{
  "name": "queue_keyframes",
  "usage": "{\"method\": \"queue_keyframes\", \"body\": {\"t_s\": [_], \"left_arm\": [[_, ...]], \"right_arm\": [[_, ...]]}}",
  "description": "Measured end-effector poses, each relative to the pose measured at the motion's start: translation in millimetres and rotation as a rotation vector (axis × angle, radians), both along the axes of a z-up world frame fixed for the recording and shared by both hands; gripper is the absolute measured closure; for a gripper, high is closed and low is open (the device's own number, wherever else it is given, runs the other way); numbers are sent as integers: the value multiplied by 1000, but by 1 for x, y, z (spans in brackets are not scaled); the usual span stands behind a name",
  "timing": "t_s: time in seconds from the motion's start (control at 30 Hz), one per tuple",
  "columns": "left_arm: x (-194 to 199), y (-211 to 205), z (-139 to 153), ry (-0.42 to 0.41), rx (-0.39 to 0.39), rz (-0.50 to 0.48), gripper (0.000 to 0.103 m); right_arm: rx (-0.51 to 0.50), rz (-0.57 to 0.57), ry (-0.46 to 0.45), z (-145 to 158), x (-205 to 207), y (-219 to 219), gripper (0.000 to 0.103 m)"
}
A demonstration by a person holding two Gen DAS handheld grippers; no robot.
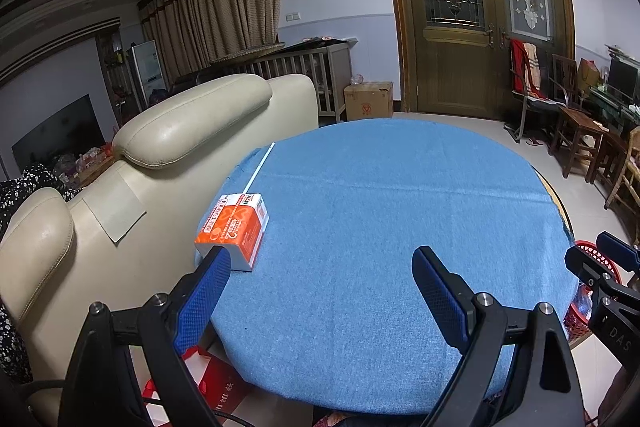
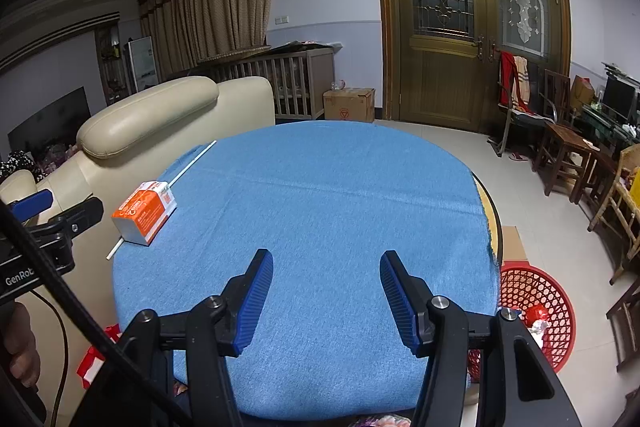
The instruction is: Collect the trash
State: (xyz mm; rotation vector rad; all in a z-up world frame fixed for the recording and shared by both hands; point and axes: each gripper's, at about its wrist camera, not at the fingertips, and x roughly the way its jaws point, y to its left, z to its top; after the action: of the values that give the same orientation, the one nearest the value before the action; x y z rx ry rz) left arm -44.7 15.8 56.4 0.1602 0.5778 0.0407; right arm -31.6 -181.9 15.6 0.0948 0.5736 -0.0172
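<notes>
The orange-and-white cardboard carton point(image 1: 234, 229) lay on the round blue-clothed table point(image 1: 380, 227), just ahead of the left claw's point(image 1: 320, 287) left finger, across a thin white stick point(image 2: 188, 163). Both the left claw and the right claw point(image 2: 326, 297) stood wide open and empty. A red mesh plastic basket point(image 2: 536, 307) sat on the floor right of the right claw; a cream leather sofa point(image 1: 180, 131) stood left.

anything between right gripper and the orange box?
Nothing: only bare blue tablecloth lies between the open right gripper and the orange box at the left edge, clearest in the right wrist view.
</notes>
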Motion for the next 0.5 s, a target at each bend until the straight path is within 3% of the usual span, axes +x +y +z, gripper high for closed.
{"method": "queue_keyframes", "body": {"t_s": [0.5], "left_arm": [[-1,-2,0,3,2,-5,11]], "right_arm": [[15,-3,7,-2,1,-2,43]]}}
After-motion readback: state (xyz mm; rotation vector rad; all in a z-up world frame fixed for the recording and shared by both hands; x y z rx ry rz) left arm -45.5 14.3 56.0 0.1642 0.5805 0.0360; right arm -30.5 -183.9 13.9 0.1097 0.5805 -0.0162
